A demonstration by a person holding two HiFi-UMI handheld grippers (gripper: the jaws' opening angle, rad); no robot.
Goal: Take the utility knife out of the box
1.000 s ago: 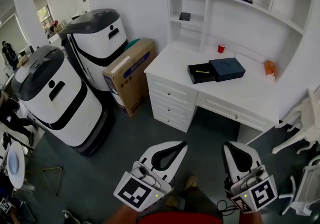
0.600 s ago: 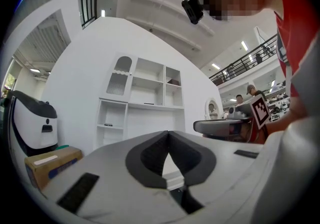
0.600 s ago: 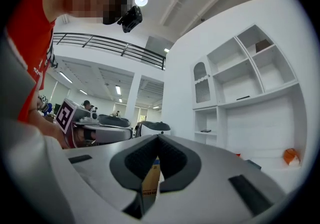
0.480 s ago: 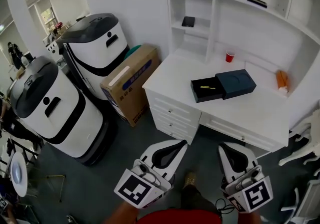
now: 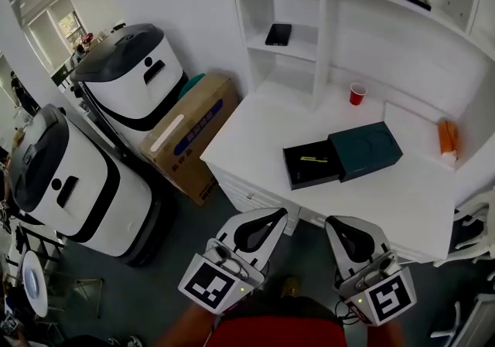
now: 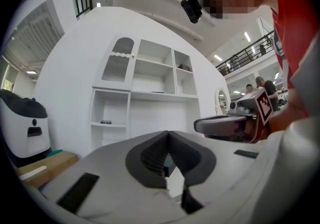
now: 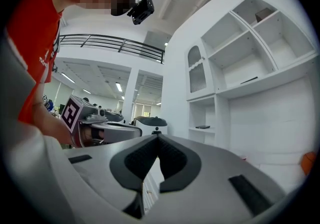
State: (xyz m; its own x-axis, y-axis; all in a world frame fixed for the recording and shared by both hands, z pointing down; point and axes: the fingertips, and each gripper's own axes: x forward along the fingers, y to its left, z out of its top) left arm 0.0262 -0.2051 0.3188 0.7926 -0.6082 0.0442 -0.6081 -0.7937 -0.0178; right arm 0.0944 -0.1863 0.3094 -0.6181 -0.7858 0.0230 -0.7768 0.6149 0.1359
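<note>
– While the left gripper [image 5: 267, 219] and right gripper [image 5: 346, 227] sit at the bottom edge of the head view, why are both clenched on nothing?

– Nothing is in reach yet, I'd judge. Each gripper view shows its pads meeting at the tips, empty, aimed level toward the desk [image 5: 255, 125] and its shelves.

– And the knife?

– The knife [image 5: 312, 158] lies in the black tray of the box [image 5: 309, 175], right of centre in the head view. The tray is slid out to the left of its teal sleeve [image 5: 365, 151]. Open like that, it leaves the knife bare for a pick from above.

– What differs from a second ago?

– Then, desk and box sat small in the upper right. Now they are larger and lower in the frame, just above the grippers, which keep to the bottom edge.
</note>
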